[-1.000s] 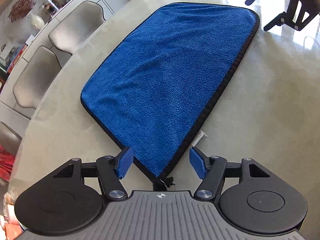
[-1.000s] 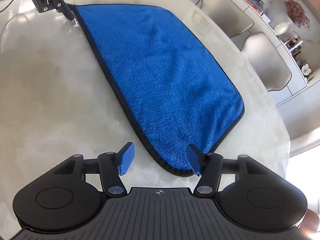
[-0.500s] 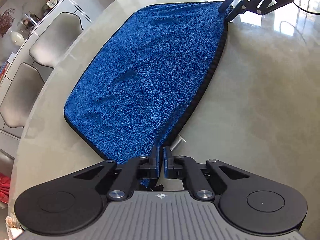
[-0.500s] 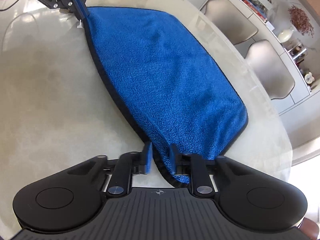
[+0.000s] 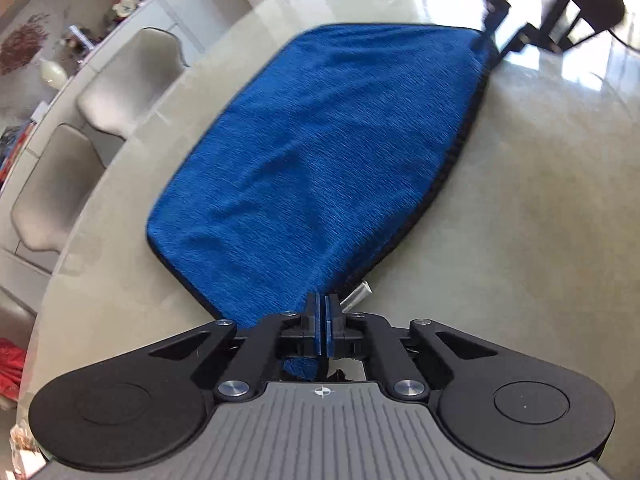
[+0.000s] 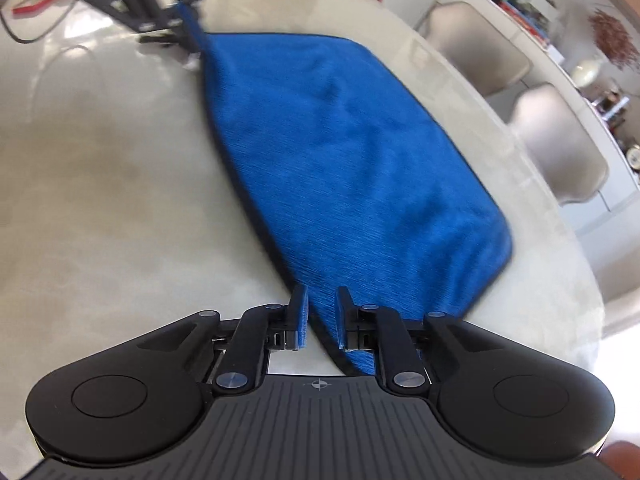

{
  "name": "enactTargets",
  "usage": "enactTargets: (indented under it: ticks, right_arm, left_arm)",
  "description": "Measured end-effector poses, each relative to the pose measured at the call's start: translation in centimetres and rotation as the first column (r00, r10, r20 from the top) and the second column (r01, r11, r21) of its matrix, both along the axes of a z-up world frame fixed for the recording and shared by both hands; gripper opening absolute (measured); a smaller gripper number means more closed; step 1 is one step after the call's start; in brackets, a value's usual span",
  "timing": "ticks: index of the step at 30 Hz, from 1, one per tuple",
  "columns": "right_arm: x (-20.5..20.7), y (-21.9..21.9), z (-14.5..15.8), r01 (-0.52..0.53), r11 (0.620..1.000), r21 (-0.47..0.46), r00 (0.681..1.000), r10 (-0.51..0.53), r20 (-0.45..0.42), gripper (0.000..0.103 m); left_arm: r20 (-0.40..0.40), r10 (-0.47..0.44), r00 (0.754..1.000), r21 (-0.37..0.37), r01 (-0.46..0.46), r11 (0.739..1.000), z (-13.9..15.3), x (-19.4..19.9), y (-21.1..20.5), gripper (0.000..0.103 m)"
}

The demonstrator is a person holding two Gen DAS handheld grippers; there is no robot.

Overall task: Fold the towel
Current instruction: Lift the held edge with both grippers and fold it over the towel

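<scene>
From the left wrist view, the left gripper point(image 5: 322, 322) is clamped tight on one corner of the blue towel point(image 5: 332, 152), which lies spread across the pale tabletop point(image 5: 540, 200); the cloth's far corner runs up to the other gripper. From the right wrist view, the right gripper point(image 6: 321, 316) stands narrow with the towel's near corner and black hem between its pads; its jaws have just been opening slightly, and the cloth seems to bear on the right pad only, so the hold looks loose. No fold is made yet: the corners are only gathered, and the whole fold remains.
</scene>
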State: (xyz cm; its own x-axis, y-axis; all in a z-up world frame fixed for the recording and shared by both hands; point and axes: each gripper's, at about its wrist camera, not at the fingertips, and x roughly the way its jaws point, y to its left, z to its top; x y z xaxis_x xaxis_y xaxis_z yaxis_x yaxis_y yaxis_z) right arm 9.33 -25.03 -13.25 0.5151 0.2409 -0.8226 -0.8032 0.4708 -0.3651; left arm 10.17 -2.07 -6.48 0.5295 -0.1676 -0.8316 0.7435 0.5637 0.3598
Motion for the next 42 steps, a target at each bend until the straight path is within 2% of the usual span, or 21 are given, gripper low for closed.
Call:
enactTargets:
  ticks: [1,4,7,9,11,15,16,18,20,22,25,28,30,32,36,38,42]
  right_arm:
    - [-0.1,0.3,-0.2,-0.007,1.0,-0.004,1.0,0.007,0.001,0.027]
    - [-0.4,1.7,-0.4,-0.017,1.0,0.003,1.0,0.017,0.006,0.03]
    - [-0.5,2.6,-0.4,-0.019,1.0,0.025,1.0,0.019,0.009,0.037]
    - [-0.6,3.0,-0.5,-0.023,0.999,0.032,1.0,0.023,0.016,0.038]
    - [-0.6,3.3,-0.6,-0.027,0.999,0.036,0.999,0.026,0.026,0.04]
    - [0.5,3.3,-0.7,0.012,0.997,0.078,1.0,-0.014,0.023,0.04]
    - [1.0,3.3,-0.6,0.033,0.995,0.095,0.999,-0.034,0.007,0.038]
    - [2.0,3.2,-0.6,0.069,0.99,0.122,0.998,-0.067,-0.021,0.016]
    - [2.4,3.4,-0.4,0.074,0.991,0.113,0.997,-0.073,-0.016,0.009]
    - [2.7,3.4,0.1,0.08,0.989,0.126,0.997,-0.079,-0.007,0.008]
    - [3.9,2.7,1.2,0.142,0.97,0.198,0.99,-0.139,-0.029,0.008]
    - [5.0,2.3,1.7,0.183,0.957,0.226,0.983,-0.18,-0.035,0.008]
    - [5.5,2.2,1.8,0.194,0.955,0.226,0.981,-0.192,-0.031,0.008]
    - [5.5,2.4,1.9,0.191,0.956,0.224,0.981,-0.189,-0.031,0.008]
    - [5.3,2.5,2.3,0.186,0.955,0.229,0.982,-0.186,-0.022,0.008]
    - [5.5,2.2,2.7,0.205,0.945,0.253,0.978,-0.205,-0.026,0.008]
    - [6.0,1.7,3.0,0.235,0.929,0.286,0.971,-0.237,-0.027,0.008]
  left_arm:
    - [0.004,0.021,1.0,-0.013,-0.021,1.0,0.2,0.5,0.1,0.002]
    - [0.017,0.044,0.999,-0.027,-0.044,0.999,0.5,1.3,0.1,0.002]
    - [0.017,0.044,0.999,-0.04,-0.043,0.998,0.9,1.6,0.1,0.002]
    - [-0.009,0.014,1.0,-0.052,-0.014,0.999,1.2,1.3,0.1,0.002]
    - [-0.037,-0.02,0.999,-0.058,0.017,0.998,1.3,0.5,0.0,0.008]
    - [-0.075,-0.072,0.995,-0.032,0.069,0.997,0.4,-0.9,-0.3,0.01]
    - [-0.078,-0.075,0.994,-0.028,0.073,0.997,0.3,-1.1,-0.3,0.011]
    - [-0.08,-0.079,0.994,-0.022,0.077,0.997,0.1,-1.4,-0.2,0.014]
    - [-0.072,-0.095,0.993,-0.007,0.095,0.995,0.1,-1.7,-0.3,0.019]
    - [-0.056,-0.114,0.992,0.017,0.115,0.993,0.0,-1.9,-0.5,0.022]
    - [-0.043,-0.144,0.989,0.045,0.146,0.988,0.0,-2.1,-1.1,0.023]
    - [-0.044,-0.155,0.987,0.058,0.158,0.986,-0.1,-2.2,-1.4,0.025]
    - [-0.031,-0.16,0.987,0.079,0.162,0.984,-0.3,-2.3,-1.6,0.03]
    - [-0.002,-0.125,0.992,0.096,0.125,0.988,-0.5,-1.9,-1.7,0.039]
    - [-0.025,-0.088,0.996,0.076,0.09,0.993,-0.3,-0.9,-1.5,0.037]
    - [-0.042,-0.078,0.996,0.076,0.081,0.994,-0.5,-0.4,-1.5,0.013]
    - [-0.017,-0.1,0.995,0.086,0.101,0.991,-0.3,-1.2,-1.8,0.013]
